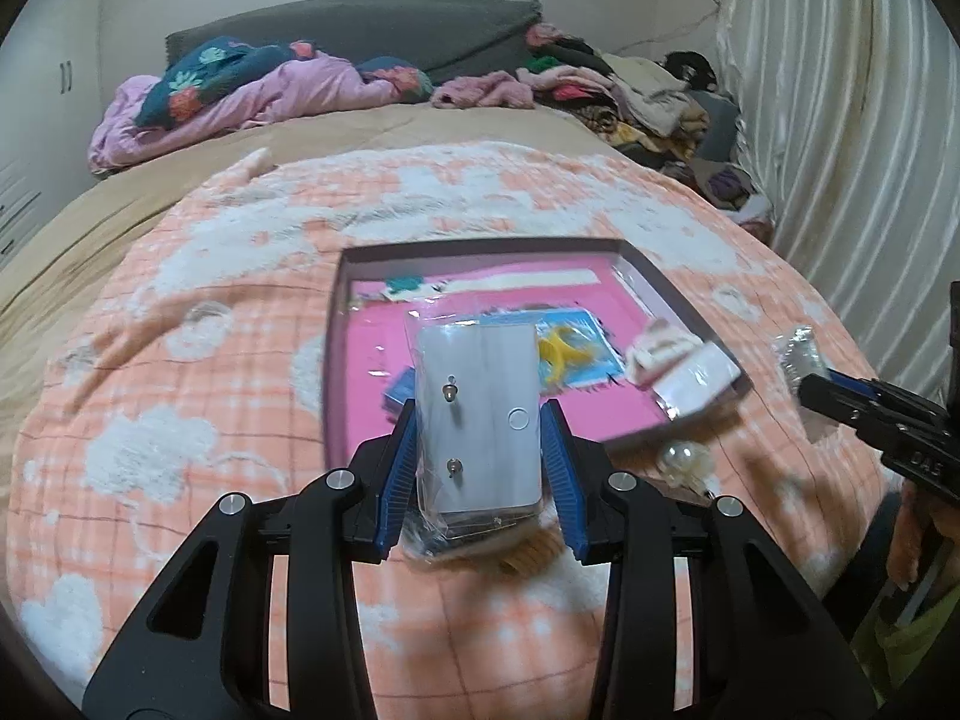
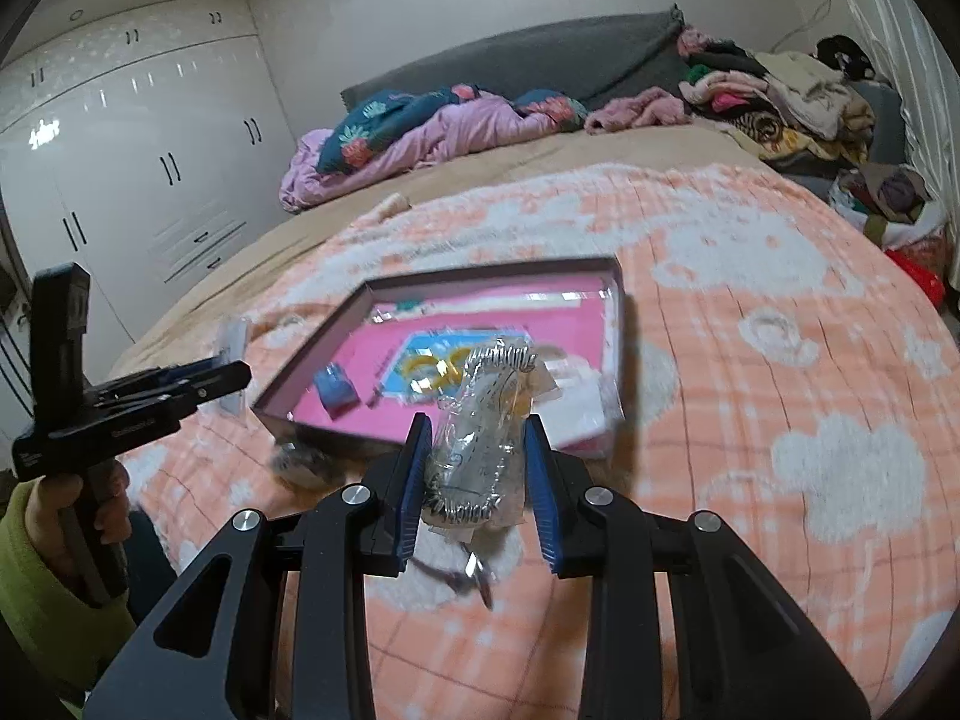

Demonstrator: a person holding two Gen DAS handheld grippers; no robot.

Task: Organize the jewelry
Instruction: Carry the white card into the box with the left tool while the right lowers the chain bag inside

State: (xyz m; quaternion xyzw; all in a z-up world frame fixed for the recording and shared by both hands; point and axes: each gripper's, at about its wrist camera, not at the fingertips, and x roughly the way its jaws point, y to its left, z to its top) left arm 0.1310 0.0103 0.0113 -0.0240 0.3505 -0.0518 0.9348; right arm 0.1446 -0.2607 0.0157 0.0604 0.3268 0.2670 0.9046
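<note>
In the left wrist view my left gripper (image 1: 480, 414) is shut on a clear packet with a white earring card (image 1: 480, 420), held above the blanket just before the box. An open box with a pink inside (image 1: 333, 360) lies ahead, holding a blue card with yellow hoops (image 1: 561, 354) and a white packet (image 1: 696, 381) at its right edge. In the right wrist view my right gripper (image 2: 477, 423) is shut on a clear packet with a silver chain (image 2: 480, 420), in front of the same box (image 2: 312, 354). Each gripper appears at the edge of the other view: right gripper (image 1: 810, 384), left gripper (image 2: 228, 375).
The box rests on an orange and white blanket (image 1: 180, 360) on a bed. A pearl piece (image 1: 681, 459) and a metal ring piece (image 2: 474, 570) lie loose on the blanket near me. Piled clothes (image 2: 792, 102) and a pink quilt (image 2: 420, 132) sit at the far end.
</note>
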